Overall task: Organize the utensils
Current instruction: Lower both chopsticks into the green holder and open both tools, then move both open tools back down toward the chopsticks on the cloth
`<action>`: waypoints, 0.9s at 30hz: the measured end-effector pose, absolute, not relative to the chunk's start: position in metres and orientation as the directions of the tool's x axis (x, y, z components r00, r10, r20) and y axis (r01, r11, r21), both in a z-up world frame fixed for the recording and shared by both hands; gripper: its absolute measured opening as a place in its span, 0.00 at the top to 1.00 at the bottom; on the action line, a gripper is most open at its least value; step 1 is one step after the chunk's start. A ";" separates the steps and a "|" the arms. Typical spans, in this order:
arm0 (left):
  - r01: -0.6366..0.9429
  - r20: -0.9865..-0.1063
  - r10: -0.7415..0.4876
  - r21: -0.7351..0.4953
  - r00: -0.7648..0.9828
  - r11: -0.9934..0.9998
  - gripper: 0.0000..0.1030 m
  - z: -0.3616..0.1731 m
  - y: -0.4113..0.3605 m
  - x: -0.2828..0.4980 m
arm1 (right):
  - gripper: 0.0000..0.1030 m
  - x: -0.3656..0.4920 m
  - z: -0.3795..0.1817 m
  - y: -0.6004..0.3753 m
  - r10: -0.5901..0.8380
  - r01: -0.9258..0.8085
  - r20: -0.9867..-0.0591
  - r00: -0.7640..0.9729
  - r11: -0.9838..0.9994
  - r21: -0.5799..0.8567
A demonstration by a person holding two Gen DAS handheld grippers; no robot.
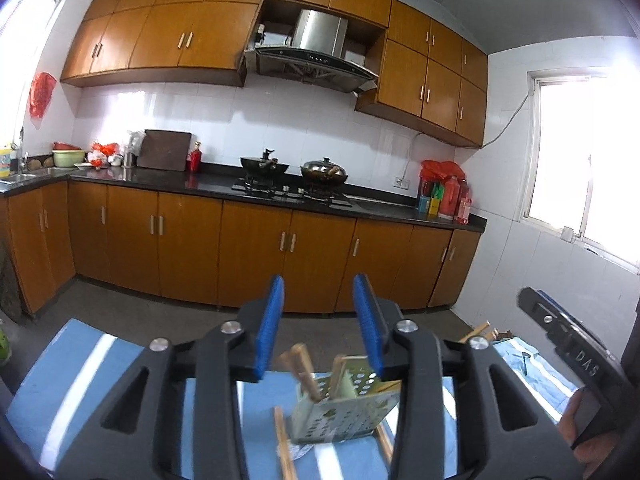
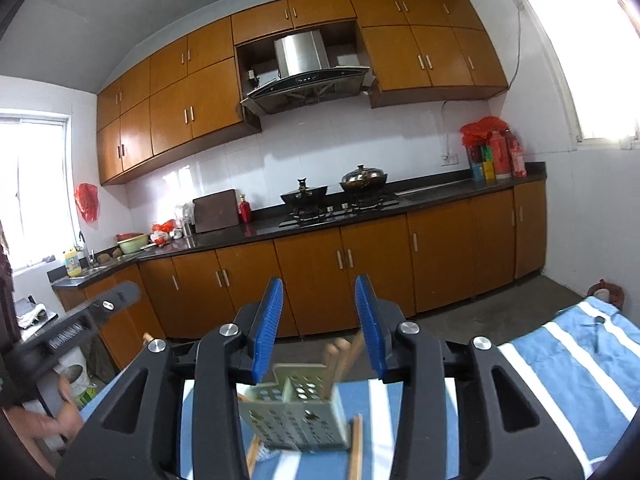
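Spread gripper (image 1: 320,328) over blue striped cloth (image 1: 80,380), wooden kitchen cabinets (image 1: 256,252) beyond

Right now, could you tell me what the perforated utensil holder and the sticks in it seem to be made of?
The utensil holder looks like matte pale-green plastic, judging by its moulded round holes and thin walls. The chopsticks look like bare light wood or bamboo, tan and unglossy, though blur leaves that open.
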State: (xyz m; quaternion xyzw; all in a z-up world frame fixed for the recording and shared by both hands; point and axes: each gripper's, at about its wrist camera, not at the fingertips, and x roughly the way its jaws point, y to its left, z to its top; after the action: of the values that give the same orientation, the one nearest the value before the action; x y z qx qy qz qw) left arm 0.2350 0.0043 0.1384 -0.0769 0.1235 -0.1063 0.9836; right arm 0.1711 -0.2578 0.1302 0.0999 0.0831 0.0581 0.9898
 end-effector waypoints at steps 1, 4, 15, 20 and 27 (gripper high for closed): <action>0.181 -0.230 -0.218 -0.170 0.948 0.969 0.57 0.138 0.009 0.227 | 0.60 0.162 0.127 -0.263 0.118 -0.084 -0.165 0.979 0.977 0.198; 0.144 -0.263 -0.180 -0.149 0.948 0.978 0.47 0.125 0.027 0.204 | 0.60 0.148 0.112 -0.280 0.081 -0.042 -0.214 0.973 0.982 0.182; 0.062 -0.633 -0.116 -0.107 0.765 0.992 0.41 -0.015 0.057 0.202 | 0.71 0.172 -0.045 -0.288 0.107 0.040 -0.697 0.709 0.981 0.192; 0.113 -0.698 -0.170 -0.128 0.696 0.985 0.42 -0.050 0.037 0.206 | 0.76 0.183 -0.067 -0.252 0.189 -0.036 -0.741 0.644 0.975 0.218; 0.170 -0.742 -0.218 -0.141 0.634 0.975 0.45 -0.070 0.012 0.209 | 0.82 0.196 -0.080 -0.235 0.176 -0.062 -0.771 0.613 0.982 0.176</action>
State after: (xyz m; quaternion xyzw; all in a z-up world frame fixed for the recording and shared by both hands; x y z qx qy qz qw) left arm 0.2089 0.0122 -0.0704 -0.0290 0.4139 -0.1073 0.9035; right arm 0.1959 -0.2348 -0.0801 0.0659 0.4351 0.0664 0.8955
